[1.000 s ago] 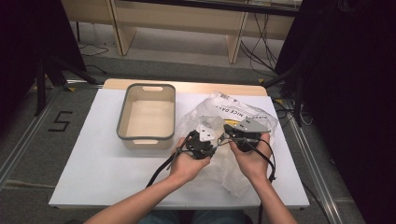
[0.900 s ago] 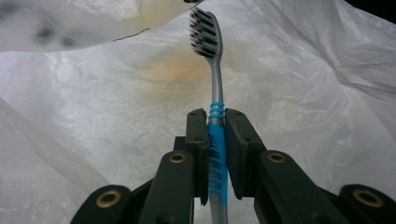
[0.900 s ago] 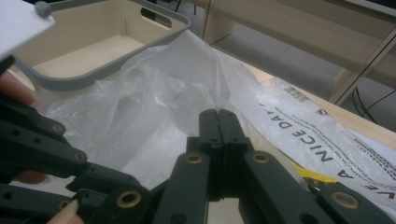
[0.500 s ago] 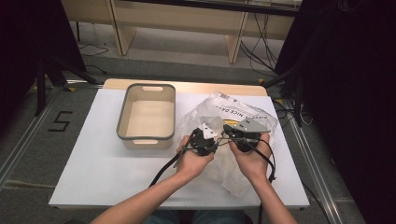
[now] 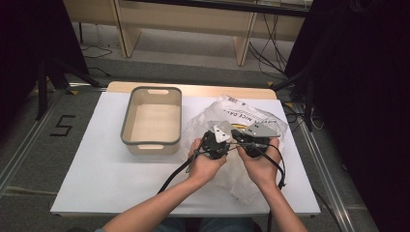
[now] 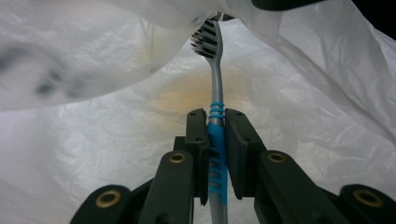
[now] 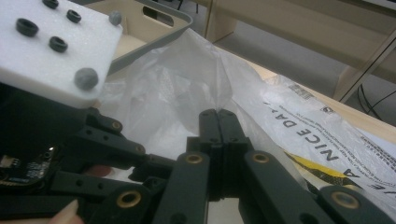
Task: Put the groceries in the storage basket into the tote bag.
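Observation:
A white plastic bag (image 5: 244, 115) with printed lettering lies crumpled on the table's right half. In the left gripper view, my left gripper (image 6: 216, 126) is shut on a toothbrush (image 6: 215, 88) with a grey and blue handle, and its bristled head points up inside the bag (image 6: 93, 140). From above, the left gripper (image 5: 212, 142) sits at the bag's mouth. My right gripper (image 5: 247, 140) is right beside it. Its jaws (image 7: 217, 122) are closed together on a raised fold of the bag (image 7: 196, 79), holding the film up.
A beige basket (image 5: 126, 126) with a grey rim stands left of the bag, with nothing in it, and its corner (image 7: 163, 14) is just behind the left gripper's white plate (image 7: 51, 51). The white table (image 5: 92, 169) ends in a wooden strip at the far edge.
My left hand has shifted a little to the right, closer to the right gripper and further into the bag's mouth. The right hand has kept still.

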Demonstrator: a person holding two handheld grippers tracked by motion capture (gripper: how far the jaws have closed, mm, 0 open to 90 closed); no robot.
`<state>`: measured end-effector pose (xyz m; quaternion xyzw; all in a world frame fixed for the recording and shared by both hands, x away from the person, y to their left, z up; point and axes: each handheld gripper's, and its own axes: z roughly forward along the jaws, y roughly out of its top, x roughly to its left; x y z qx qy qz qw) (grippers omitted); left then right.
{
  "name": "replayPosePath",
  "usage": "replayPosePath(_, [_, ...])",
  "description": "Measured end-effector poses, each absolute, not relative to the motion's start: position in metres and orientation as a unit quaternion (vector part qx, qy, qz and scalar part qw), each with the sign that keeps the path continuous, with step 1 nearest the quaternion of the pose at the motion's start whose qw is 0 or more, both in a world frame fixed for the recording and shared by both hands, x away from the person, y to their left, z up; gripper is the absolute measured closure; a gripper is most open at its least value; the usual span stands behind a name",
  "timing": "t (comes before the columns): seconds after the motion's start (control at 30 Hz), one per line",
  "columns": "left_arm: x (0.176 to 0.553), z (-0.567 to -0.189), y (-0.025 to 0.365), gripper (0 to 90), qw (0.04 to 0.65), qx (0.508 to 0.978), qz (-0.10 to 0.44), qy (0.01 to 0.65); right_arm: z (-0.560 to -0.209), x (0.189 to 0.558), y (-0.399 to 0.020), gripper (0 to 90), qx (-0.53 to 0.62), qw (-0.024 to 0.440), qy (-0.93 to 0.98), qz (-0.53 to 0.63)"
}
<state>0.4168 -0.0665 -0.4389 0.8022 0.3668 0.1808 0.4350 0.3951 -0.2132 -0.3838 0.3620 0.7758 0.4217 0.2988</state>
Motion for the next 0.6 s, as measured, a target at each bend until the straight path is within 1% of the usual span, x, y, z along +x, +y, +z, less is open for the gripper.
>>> replayPosePath(0.6, [0.4246, -0.4441, -0.0752, 79.5, 0.460, 0.784, 0.197, 0.367, -0.3835, 0.3962, -0.2161, 90.0, 0.367, 0.298, 0.773, 0.423])
